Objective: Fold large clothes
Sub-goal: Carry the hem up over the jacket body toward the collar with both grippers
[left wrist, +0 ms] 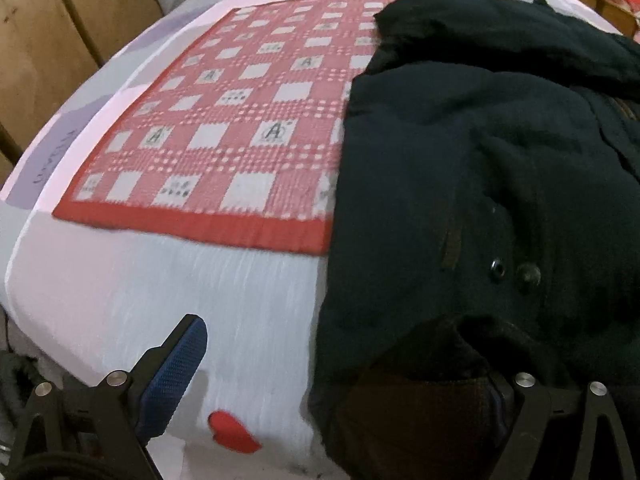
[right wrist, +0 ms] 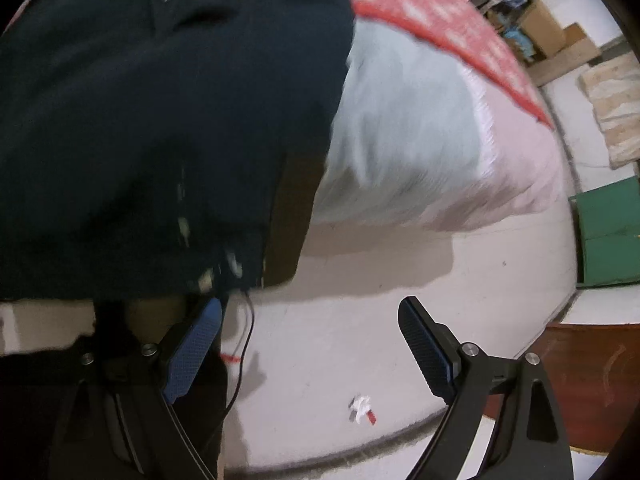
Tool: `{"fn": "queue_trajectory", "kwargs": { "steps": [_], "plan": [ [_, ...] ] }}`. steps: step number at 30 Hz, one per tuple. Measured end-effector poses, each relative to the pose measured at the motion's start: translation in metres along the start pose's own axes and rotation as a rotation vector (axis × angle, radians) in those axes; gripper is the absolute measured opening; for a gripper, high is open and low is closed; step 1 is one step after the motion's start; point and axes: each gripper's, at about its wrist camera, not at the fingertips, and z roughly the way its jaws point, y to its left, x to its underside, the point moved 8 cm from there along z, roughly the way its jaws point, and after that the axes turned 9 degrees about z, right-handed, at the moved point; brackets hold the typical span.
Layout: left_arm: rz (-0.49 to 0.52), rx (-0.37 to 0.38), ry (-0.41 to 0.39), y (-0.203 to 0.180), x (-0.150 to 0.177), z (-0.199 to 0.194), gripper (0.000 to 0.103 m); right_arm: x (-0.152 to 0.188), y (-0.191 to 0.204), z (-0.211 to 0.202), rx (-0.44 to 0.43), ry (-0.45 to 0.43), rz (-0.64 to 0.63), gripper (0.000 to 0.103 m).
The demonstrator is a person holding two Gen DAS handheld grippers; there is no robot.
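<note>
A dark navy coat (left wrist: 480,168) lies spread on the right part of the bed (left wrist: 240,288), overlapping a red checked mat (left wrist: 224,132); its near hem hangs over the bed's near edge. The left gripper (left wrist: 348,380) stands wide, the coat's hem draped over its right finger; grip cannot be told. The right gripper (right wrist: 312,344) is spread wide above the floor (right wrist: 340,300), empty.
</note>
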Motion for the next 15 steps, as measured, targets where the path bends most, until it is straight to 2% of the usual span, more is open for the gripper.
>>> {"fn": "queue_trajectory", "kwargs": {
  "steps": [2,5,7,11,15],
  "plan": [
    [0.022,0.000,-0.003,-0.004,-0.003,0.001,0.097,0.014,0.002,0.013,-0.027,0.065,0.017,0.092],
    [0.036,0.002,0.008,-0.005,-0.002,0.003,0.097,0.020,0.006,0.025,-0.023,0.080,0.024,0.092],
    [0.048,-0.002,0.006,-0.005,0.001,0.002,0.097,0.009,0.005,0.024,-0.035,0.045,0.058,0.092],
    [0.092,0.001,0.016,-0.012,0.010,0.003,0.097,-0.027,-0.015,0.001,-0.010,-0.101,0.184,0.092],
    [0.053,-0.001,0.050,-0.010,0.030,0.002,0.097,-0.035,-0.030,-0.022,0.037,-0.178,0.259,0.092]
  ]
}}
